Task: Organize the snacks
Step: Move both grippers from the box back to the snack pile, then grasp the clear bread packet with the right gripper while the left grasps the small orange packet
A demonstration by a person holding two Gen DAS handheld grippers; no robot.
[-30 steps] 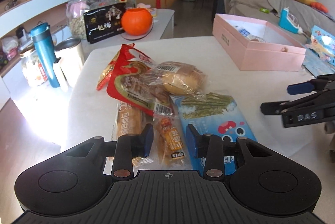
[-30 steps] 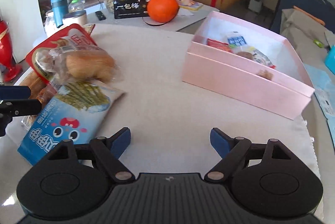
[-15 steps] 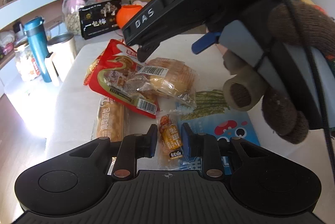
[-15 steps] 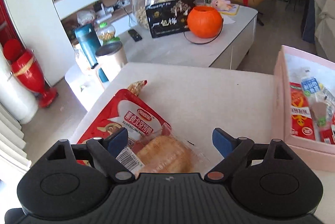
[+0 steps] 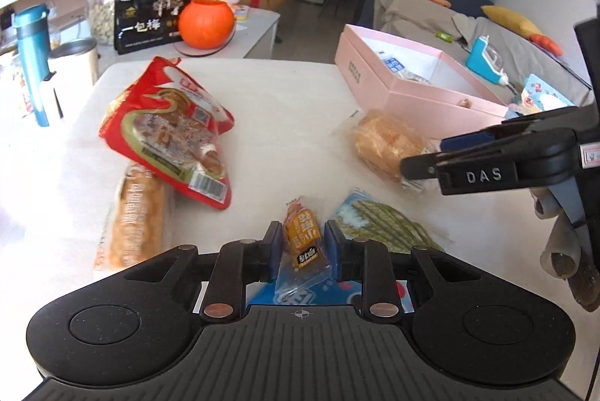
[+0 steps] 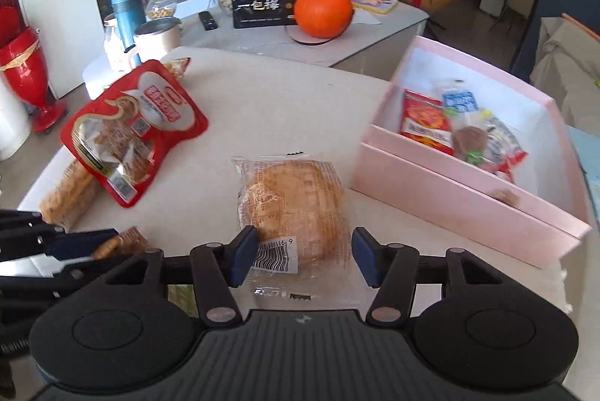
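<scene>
My left gripper (image 5: 300,243) has its jaws pinched on the small orange snack packet (image 5: 302,245), ready to lift. My right gripper (image 6: 303,256) has just been closing around the wrapped bread (image 6: 294,210), which lies on the surface just left of the pink box (image 6: 468,210), its likely destination.

Five snack packs (image 5: 169,134), one box (image 5: 416,90)

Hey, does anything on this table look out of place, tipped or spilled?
Nothing spilled or torn. One oddity: the red snack bag sits tilted, propped on the long bread pack instead of lying flat. The pink box stands open, with snacks inside.
</scene>
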